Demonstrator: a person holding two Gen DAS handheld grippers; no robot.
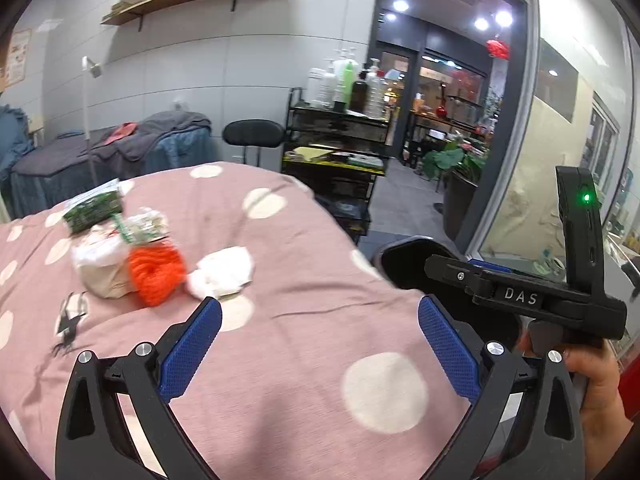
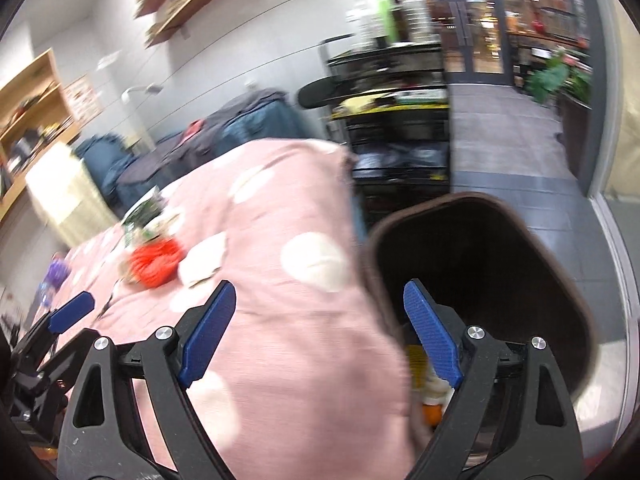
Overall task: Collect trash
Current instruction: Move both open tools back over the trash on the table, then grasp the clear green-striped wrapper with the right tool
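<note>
Left wrist view first: the left gripper (image 1: 320, 320) has its jaws spread wide with nothing between them, hanging over the pink dotted bed cover (image 1: 304, 360). Ahead of the jaws and off to their left lies the trash, in a loose cluster: a white crumpled tissue (image 1: 222, 274) nearest, close beyond the left pad, then an orange wad (image 1: 158, 274) touching a larger white bundle (image 1: 102, 266), and farthest a green printed wrapper (image 1: 94, 208). The cluster runs roughly from the left jaw away leftward and back.

Right wrist view: the right gripper (image 2: 320, 336) also stands wide and empty, its right pad over the rim of a dark bin (image 2: 480, 264) beside the bed; some yellow and orange scraps show in the bin below that pad. From these jaws the same trash lies farther off, ahead and left.

By my reading the left hand is nearer, and the tissue is the natural first pick.
</note>
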